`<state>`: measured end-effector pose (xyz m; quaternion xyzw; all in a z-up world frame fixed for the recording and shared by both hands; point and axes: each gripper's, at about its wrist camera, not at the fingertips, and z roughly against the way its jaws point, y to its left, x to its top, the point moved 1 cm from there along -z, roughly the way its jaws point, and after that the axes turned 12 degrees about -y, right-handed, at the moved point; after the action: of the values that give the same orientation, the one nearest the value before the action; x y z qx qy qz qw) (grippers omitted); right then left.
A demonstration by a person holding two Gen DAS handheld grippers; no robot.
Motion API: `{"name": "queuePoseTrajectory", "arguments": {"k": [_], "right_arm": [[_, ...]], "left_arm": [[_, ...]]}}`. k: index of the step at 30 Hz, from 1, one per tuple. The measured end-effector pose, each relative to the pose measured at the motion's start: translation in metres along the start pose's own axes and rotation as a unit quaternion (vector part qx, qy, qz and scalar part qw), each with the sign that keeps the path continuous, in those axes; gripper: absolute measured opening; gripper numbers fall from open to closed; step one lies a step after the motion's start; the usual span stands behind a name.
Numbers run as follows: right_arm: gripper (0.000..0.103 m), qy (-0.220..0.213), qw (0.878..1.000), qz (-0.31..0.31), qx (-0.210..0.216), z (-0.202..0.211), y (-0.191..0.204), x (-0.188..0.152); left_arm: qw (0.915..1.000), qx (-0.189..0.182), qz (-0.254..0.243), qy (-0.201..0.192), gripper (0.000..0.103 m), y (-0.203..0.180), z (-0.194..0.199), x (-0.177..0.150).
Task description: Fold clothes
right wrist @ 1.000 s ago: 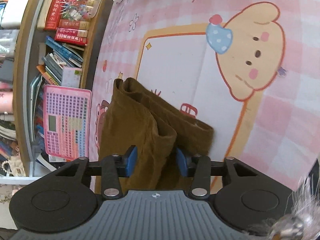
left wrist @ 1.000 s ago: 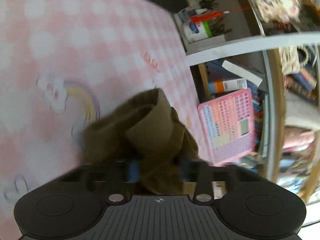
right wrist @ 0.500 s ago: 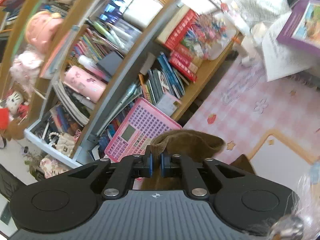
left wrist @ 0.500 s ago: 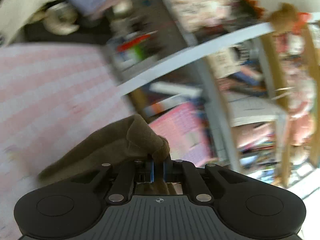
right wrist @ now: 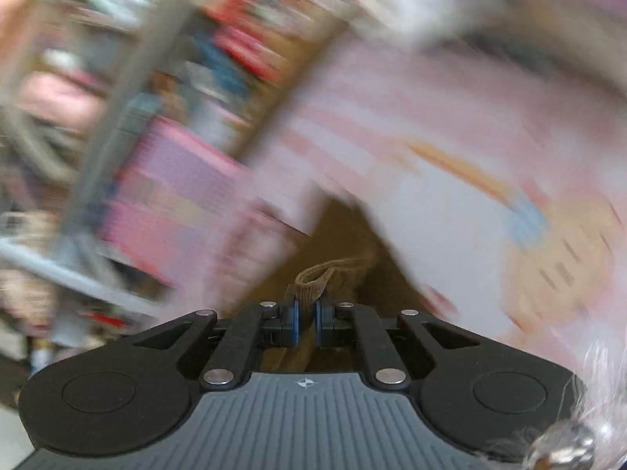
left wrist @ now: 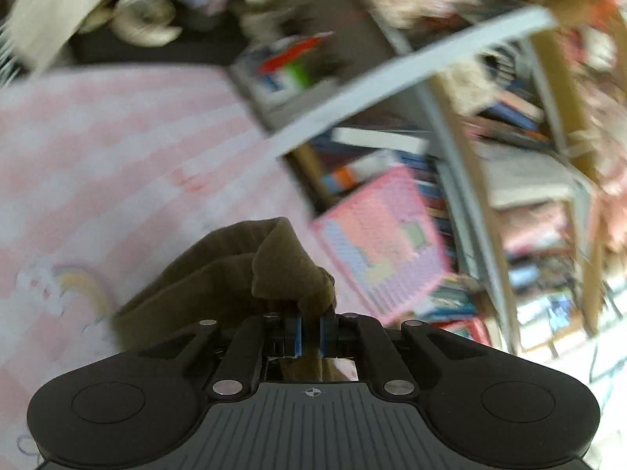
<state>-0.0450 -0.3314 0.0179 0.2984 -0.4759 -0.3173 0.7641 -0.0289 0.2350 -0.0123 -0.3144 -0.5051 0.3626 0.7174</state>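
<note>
Left gripper point(left wrist: 309, 333) clenched on brown garment point(left wrist: 219, 274), bunched above pink checked mat point(left wrist: 117, 149). Right gripper point(right wrist: 307, 323) clenched on garment hem point(right wrist: 313, 278); blurred bookshelf point(left wrist: 470, 164) beside the mat.

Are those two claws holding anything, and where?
Both hold the brown garment: left gripper pinches a bunched fold, right gripper its ribbed edge.
</note>
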Motion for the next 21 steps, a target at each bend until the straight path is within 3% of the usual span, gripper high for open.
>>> {"name": "queuePoseTrajectory", "arguments": {"k": [1, 6, 12, 14, 16, 18, 21], "right_arm": [[0.007, -0.008, 1.000, 0.014, 0.009, 0.009, 0.007, 0.003], [0.007, 0.034, 0.996, 0.030, -0.076, 0.007, -0.023, -0.020], [0.007, 0.068, 0.987, 0.031, -0.145, -0.008, -0.056, -0.046], [0.008, 0.074, 0.984, 0.036, -0.159, -0.013, -0.059, -0.054], [0.010, 0.072, 0.983, 0.041, -0.162, -0.011, -0.057, -0.056], [0.014, 0.067, 0.983, 0.044, -0.166, -0.006, -0.057, -0.057], [0.019, 0.052, 0.982, 0.059, -0.172, 0.002, -0.054, -0.056]], "left_arm": [[0.9999, 0.003, -0.011, 0.005, 0.006, 0.001, 0.003, -0.001], [0.9915, 0.114, 0.038, 0.050, 0.007, 0.074, -0.003, -0.034], [0.9922, 0.110, 0.038, 0.044, 0.012, 0.079, -0.003, -0.038], [0.9921, 0.110, 0.043, 0.042, 0.019, 0.078, 0.003, -0.034], [0.9915, 0.114, 0.053, 0.034, 0.038, 0.081, 0.012, -0.032], [0.9895, 0.128, 0.062, 0.027, 0.050, 0.085, 0.018, -0.032], [0.9872, 0.136, 0.079, 0.026, 0.050, 0.090, 0.022, -0.036]]}}
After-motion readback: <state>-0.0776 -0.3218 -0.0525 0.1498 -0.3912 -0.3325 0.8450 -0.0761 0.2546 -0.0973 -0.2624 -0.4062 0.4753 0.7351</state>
